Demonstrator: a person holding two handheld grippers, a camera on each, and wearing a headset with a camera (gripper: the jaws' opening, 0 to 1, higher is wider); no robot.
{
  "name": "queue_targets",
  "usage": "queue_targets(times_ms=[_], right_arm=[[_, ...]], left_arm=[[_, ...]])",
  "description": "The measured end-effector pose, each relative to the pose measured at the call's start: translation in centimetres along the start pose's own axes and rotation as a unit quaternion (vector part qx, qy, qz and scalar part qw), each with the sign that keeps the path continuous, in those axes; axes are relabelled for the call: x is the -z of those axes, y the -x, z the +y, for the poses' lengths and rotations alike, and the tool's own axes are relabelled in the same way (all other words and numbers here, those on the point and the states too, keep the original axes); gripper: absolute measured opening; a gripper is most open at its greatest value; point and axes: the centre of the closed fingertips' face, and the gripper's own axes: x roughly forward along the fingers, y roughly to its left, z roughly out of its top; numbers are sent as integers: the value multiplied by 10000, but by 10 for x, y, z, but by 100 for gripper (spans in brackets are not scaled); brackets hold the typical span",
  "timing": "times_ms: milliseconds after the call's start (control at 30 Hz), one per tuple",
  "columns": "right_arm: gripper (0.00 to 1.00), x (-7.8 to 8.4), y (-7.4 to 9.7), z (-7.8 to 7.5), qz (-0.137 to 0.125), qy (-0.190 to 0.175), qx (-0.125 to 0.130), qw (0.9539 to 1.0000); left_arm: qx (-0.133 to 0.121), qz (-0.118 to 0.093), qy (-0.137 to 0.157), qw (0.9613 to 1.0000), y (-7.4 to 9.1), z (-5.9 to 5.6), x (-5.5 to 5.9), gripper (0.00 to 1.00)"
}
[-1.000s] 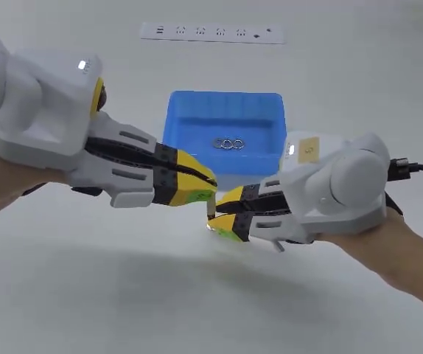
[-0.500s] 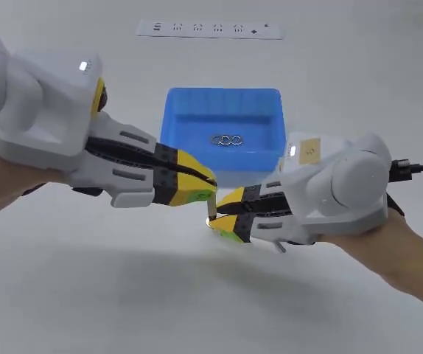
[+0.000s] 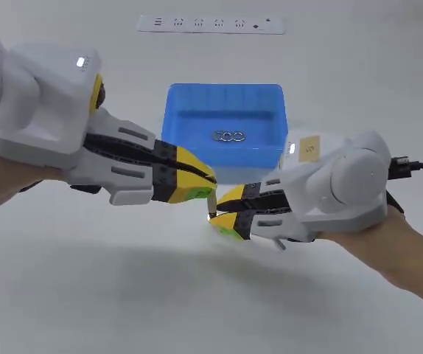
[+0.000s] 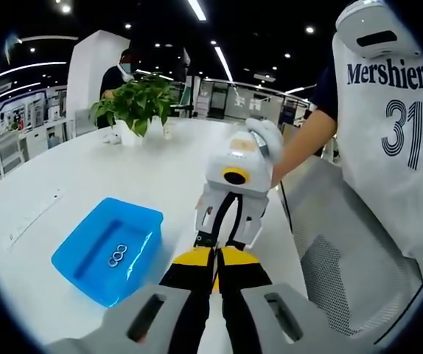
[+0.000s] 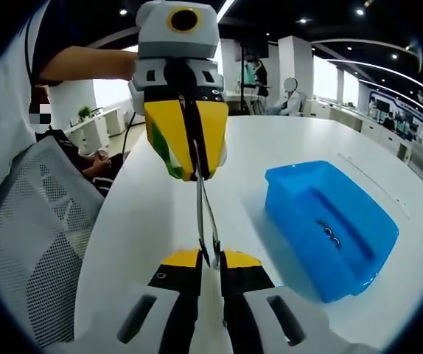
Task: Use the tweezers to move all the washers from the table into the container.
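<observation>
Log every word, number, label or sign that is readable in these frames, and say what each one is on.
"Mershier." - across the top of the person's white jersey, in the left gripper view.
"31" - large dark number on the same jersey, below the word.
Dark marks on the white strip beyond the blue plastic container: too small to read.
Mark on the yellow tag on the right gripper: too blurred to read.

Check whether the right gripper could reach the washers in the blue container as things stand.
Probably not yet. The way to the washers is free: the blue container is open-topped and nothing lies between. But the right gripper and left gripper both look shut on the tweezers, tying them together.
</observation>
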Motion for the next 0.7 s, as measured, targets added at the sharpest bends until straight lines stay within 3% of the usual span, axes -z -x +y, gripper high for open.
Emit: queue_targets(times_ms=[700], right_arm=[[10, 0, -1, -2, -56, 12, 54, 10000]], left_arm=[[37, -2, 15, 10000, -1, -2, 0, 6]])
